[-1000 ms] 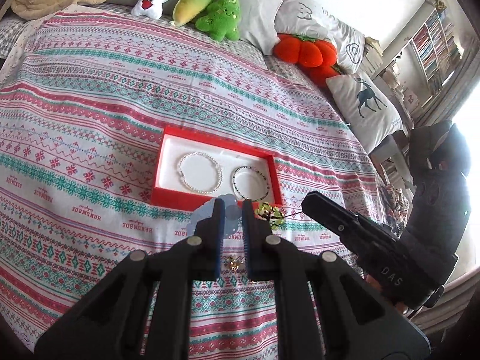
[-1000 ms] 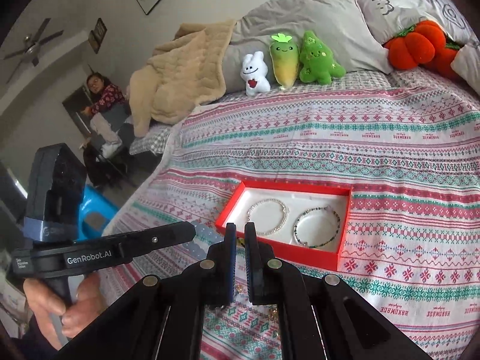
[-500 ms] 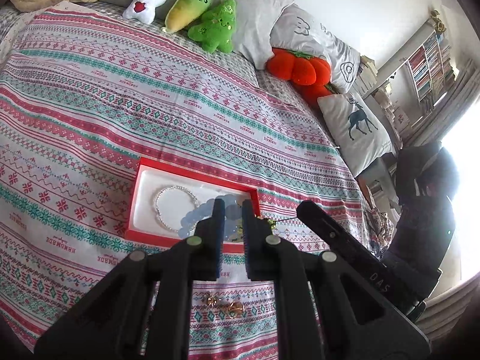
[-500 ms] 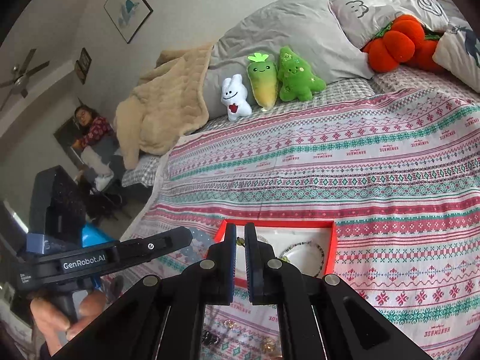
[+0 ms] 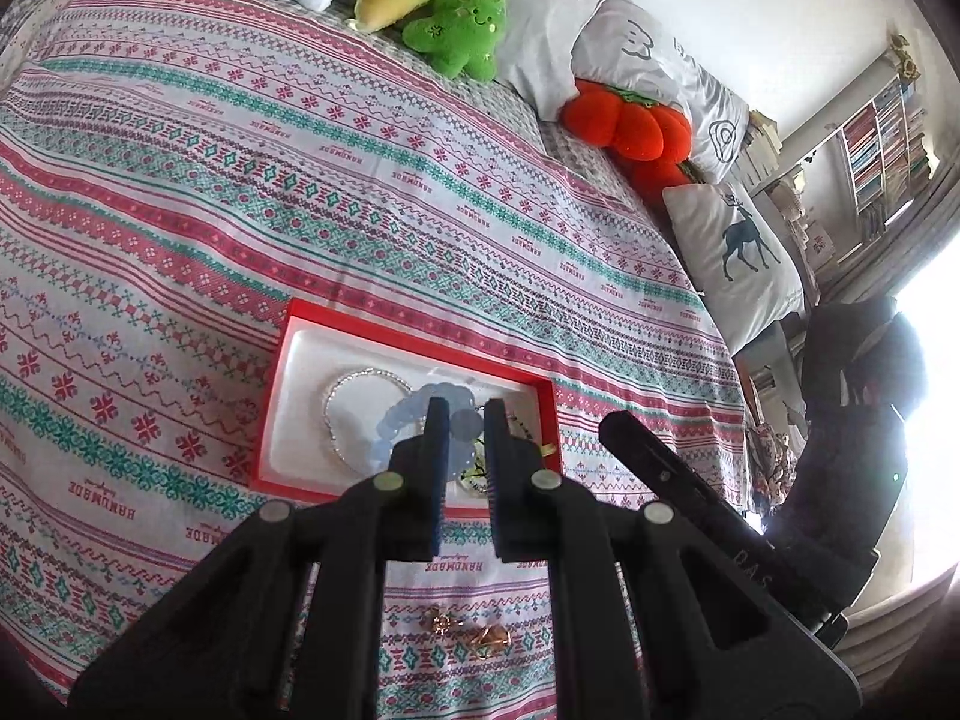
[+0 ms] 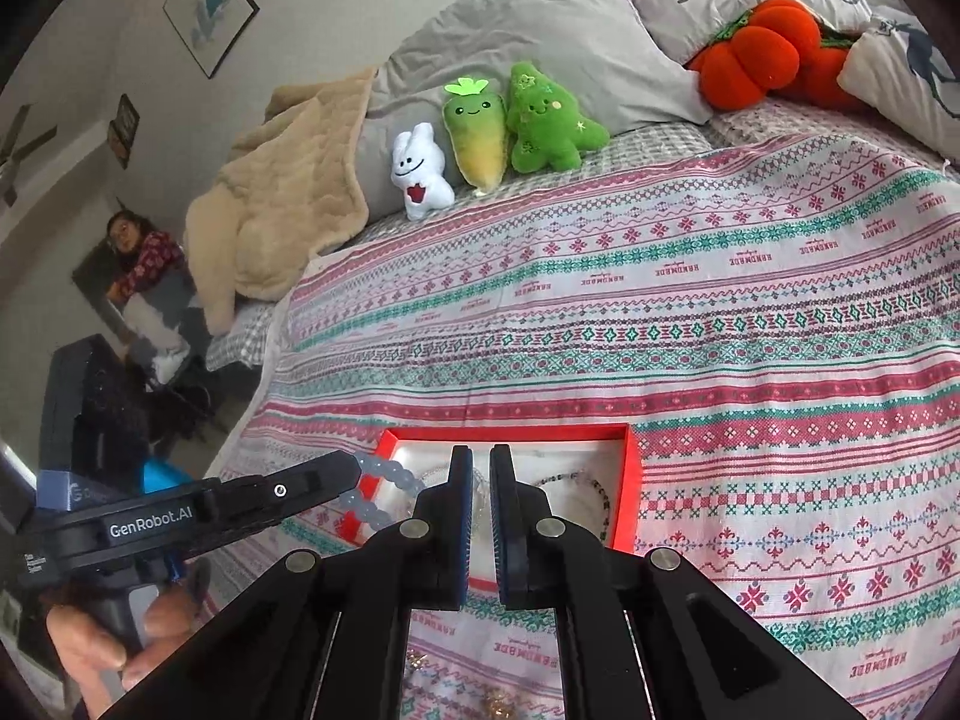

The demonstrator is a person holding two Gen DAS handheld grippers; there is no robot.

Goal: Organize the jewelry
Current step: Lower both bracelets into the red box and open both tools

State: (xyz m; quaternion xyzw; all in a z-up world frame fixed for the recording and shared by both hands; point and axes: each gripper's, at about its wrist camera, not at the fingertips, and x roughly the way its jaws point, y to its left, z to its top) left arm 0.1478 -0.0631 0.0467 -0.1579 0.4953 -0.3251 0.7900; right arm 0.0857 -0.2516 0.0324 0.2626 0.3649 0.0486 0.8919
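Note:
A red box [image 5: 282, 396] with a white lining lies on the patterned bedspread. A white pearl bracelet [image 5: 348, 414] lies inside it, and a dark-beaded bracelet [image 6: 579, 480] shows in the right wrist view. My left gripper [image 5: 467, 420] is shut on a pale blue bead bracelet [image 5: 396, 420], which hangs over the box. The left gripper [image 6: 354, 471] carries those blue beads [image 6: 384, 480] at the box's left rim. My right gripper [image 6: 480, 468] is shut over the box. From its tip [image 5: 606, 420] hangs a thin-corded green and yellow charm bracelet [image 5: 543, 450].
Small gold pieces [image 5: 474, 630] lie on the bedspread in front of the box. Plush toys [image 6: 480, 132], pillows and an orange pumpkin cushion [image 6: 762, 54] line the headboard side. A beige blanket [image 6: 282, 192] lies at the left. A person [image 6: 138, 252] sits by the far wall.
Both grippers have moved forward and down toward the red box. The blue bracelet and the green charm bracelet now hang over the box instead of short of its near rim.

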